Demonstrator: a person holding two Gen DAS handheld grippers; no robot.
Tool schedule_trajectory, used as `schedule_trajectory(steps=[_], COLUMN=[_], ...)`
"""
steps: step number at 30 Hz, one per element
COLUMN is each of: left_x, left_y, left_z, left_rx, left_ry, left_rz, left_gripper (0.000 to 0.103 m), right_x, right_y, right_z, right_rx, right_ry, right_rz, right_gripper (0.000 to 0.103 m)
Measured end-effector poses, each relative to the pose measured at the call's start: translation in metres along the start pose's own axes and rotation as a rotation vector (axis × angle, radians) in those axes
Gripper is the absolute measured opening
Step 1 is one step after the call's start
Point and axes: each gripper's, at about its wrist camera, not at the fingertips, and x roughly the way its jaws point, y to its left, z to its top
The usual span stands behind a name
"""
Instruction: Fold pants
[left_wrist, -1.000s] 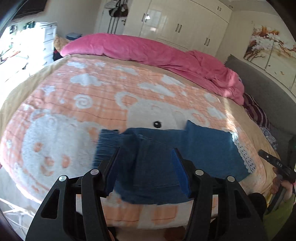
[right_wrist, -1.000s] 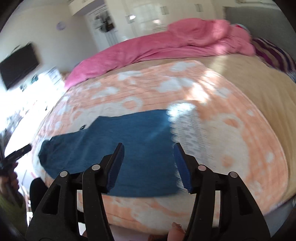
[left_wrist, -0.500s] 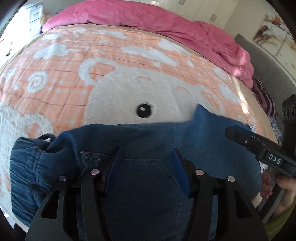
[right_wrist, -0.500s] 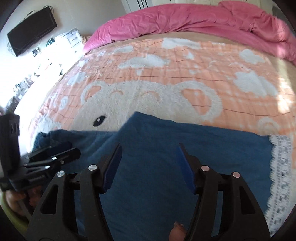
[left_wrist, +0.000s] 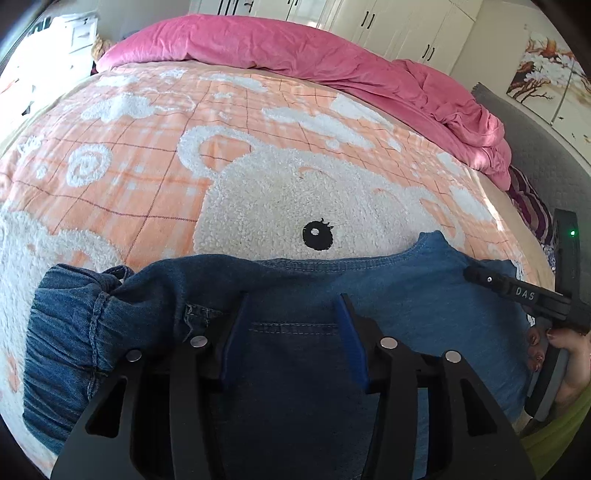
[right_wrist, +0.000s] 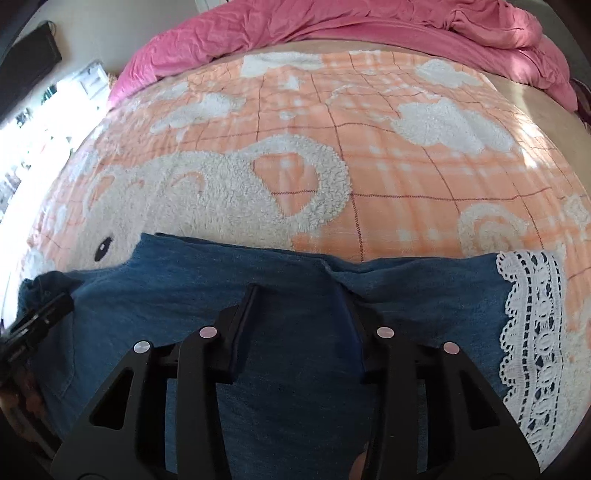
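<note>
Two claws hang low over a pair of blue denim pants that lies flat across the near edge of a bed, on an orange checked blanket with a white fleecy bear on it. Seen from the left wrist, the left claw has its blue-padded fingers spread wide with nothing between them, poised above the seat of the pants near a back pocket seam; whether the tips touch the cloth cannot be told. To its left the gathered elastic waistband bunches up. At the right of that view the right claw, black and marked DAS, is held in a hand over the leg part.

From the right wrist, the right claw is likewise parted and holding nothing, above the middle of the legs, where one leg lies over the other with a fold line just ahead of the fingertips. White lace trim edges the hems at the right. The left claw shows at the far left over the waist end. A pink duvet is heaped along the far side of the bed
</note>
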Motion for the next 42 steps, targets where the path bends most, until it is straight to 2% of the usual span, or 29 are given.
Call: schedule_trajectory(steps=[1, 3, 7, 10, 15, 18, 22, 25, 33, 42], left_x=[-0.001, -0.008, -0.025, -0.045, -0.082, -0.101, -0.12, -0.13, -0.131, -0.104], left_y=[-0.001, -0.005, -0.015, -0.022, -0.039, -0.052, -0.072, -0.09, -0.136, -0.194], left_z=[-0.001, -0.002, -0.007, -0.011, -0.017, -0.019, -0.02, -0.02, -0.026, -0.02], left_rx=[0.008, 0.016, 0.033, 0.054, 0.102, 0.128, 0.169, 0.209, 0.307, 0.412], left_ry=[-0.002, -0.007, -0.019, -0.054, -0.1, -0.122, -0.144, -0.155, -0.143, -0.097], left_rz=[-0.002, -0.017, 0.002, 0.003, -0.009, -0.027, -0.048, -0.072, -0.117, -0.156], left_gripper=[0.051, 0.06, 0.063, 0.074, 0.076, 0.088, 0.088, 0.094, 0.098, 0.098], right_x=[-0.004, -0.021, -0.064, -0.1, -0.145, -0.171, -0.202, -0.226, -0.256, -0.258], right_y=[0.001, 0.0, -0.023, -0.039, -0.05, -0.055, -0.058, -0.067, -0.095, -0.123], right_z=[-0.002, -0.011, -0.029, -0.051, -0.073, -0.084, -0.098, -0.112, -0.146, -0.166], right_rx=[-0.004, 0.012, 0.12, 0.177, 0.197, 0.202, 0.189, 0.218, 0.297, 0.394], right_ry=[-0.011, -0.049, -0.132, -0.203, -0.277, -0.328, -0.381, -0.418, -0.449, -0.445], right_rz=[-0.003, -0.023, 0.018, 0.013, -0.055, -0.082, -0.125, -0.136, -0.181, -0.196], right_gripper=[0.05, 0.069, 0.071, 0.08, 0.086, 0.088, 0.091, 0.093, 0.094, 0.094])
